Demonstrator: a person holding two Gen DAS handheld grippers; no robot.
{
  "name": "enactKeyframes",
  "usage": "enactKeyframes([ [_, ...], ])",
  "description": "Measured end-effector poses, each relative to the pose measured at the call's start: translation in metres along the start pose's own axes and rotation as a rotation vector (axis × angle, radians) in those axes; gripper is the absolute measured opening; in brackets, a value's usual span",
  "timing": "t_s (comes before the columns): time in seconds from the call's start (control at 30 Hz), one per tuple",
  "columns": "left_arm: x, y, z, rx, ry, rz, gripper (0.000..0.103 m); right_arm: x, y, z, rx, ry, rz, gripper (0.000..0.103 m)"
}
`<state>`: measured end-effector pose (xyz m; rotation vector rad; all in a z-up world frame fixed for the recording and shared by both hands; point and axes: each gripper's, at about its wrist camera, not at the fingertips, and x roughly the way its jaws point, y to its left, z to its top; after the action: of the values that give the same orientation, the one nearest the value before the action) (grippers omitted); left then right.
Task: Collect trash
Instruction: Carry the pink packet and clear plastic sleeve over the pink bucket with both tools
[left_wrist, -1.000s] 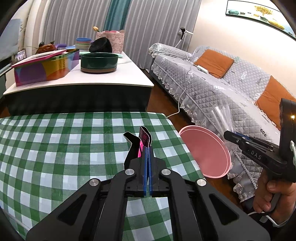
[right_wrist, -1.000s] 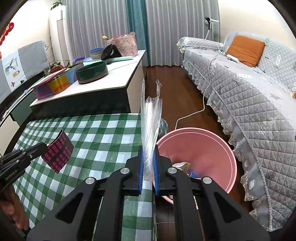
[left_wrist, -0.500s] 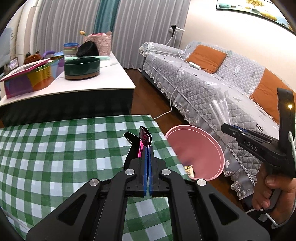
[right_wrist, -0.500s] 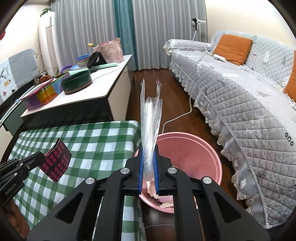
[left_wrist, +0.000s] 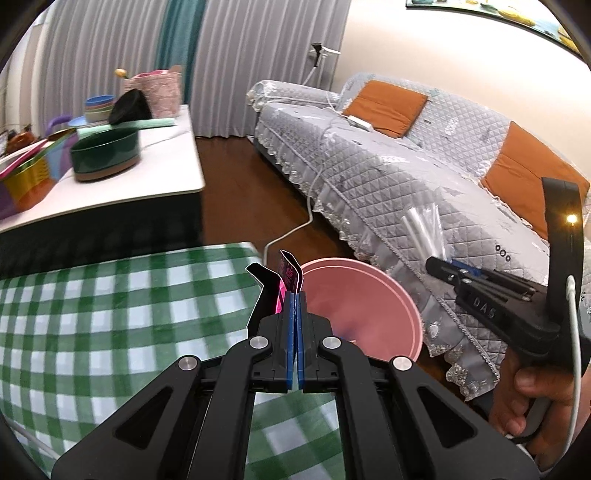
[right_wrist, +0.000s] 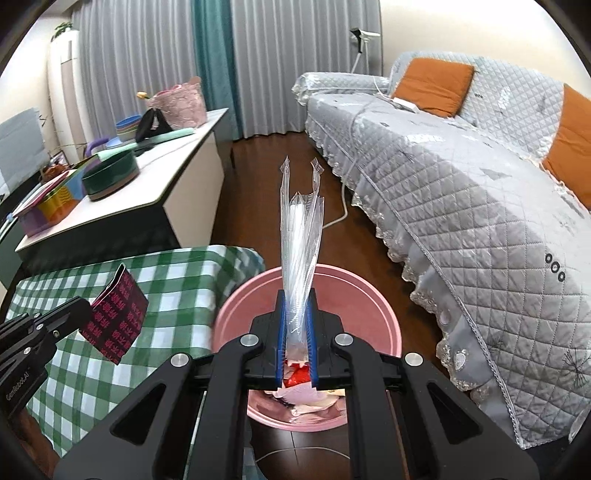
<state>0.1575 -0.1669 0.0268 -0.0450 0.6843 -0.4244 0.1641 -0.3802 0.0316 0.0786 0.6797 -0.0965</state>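
**Both loads held at the bin mouth; release pending**

As both grippers carry trash toward the same bin, we record 2 items in hand and 1 receptacle. The left gripper (left_wrist: 294, 295) is fully closed on a folded black-and-pink wrapper (left_wrist: 286, 275), which stands up out of the blue pads. The right gripper (right_wrist: 295, 314) is nearly closed on a clear plastic sleeve (right_wrist: 300, 236) holding white straws, its pads pressing the lower end.

The pink bin (right_wrist: 384, 306) stands on the wooden floor just beside the corner of the green checked table (left_wrist: 110, 314), between it and the grey quilted sofa (right_wrist: 480, 206). Trash already lies in its bottom.

The deciding relation: in the right wrist view the bin mouth sits directly beneath and ahead of the right pads, and the sleeve's long axis runs straight forward along the fingers, tip toward the bin's far rim. We judge this hand the nearer, placed to drop. In that same view the left gripper (right_wrist: 83, 308) holds its wrapper (right_wrist: 116, 319) over the tablecloth, the bin off to its right, so we judge it needs further travel across.

Risk noted: the long sleeve could catch the far rim if released without tilting down.
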Motion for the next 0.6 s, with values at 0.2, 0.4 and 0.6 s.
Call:
enactKeyframes([
  [0.2, 0.025, -0.021, 0.005, 0.012, 0.021, -0.037, 0.001, 0.014, -0.018, 0.002, 0.03, 0.023, -0.02, 0.01],
  [0.4, 0.046, -0.032, 0.008, 0.019, 0.041, -0.058, 0.001, 0.028, -0.032, 0.002, 0.061, 0.049, -0.028, 0.01],
  [0.6, 0.063, -0.038, 0.01, 0.028, 0.059, -0.07, 0.001, 0.038, -0.037, 0.002, 0.068, 0.062, -0.033, 0.01],
])
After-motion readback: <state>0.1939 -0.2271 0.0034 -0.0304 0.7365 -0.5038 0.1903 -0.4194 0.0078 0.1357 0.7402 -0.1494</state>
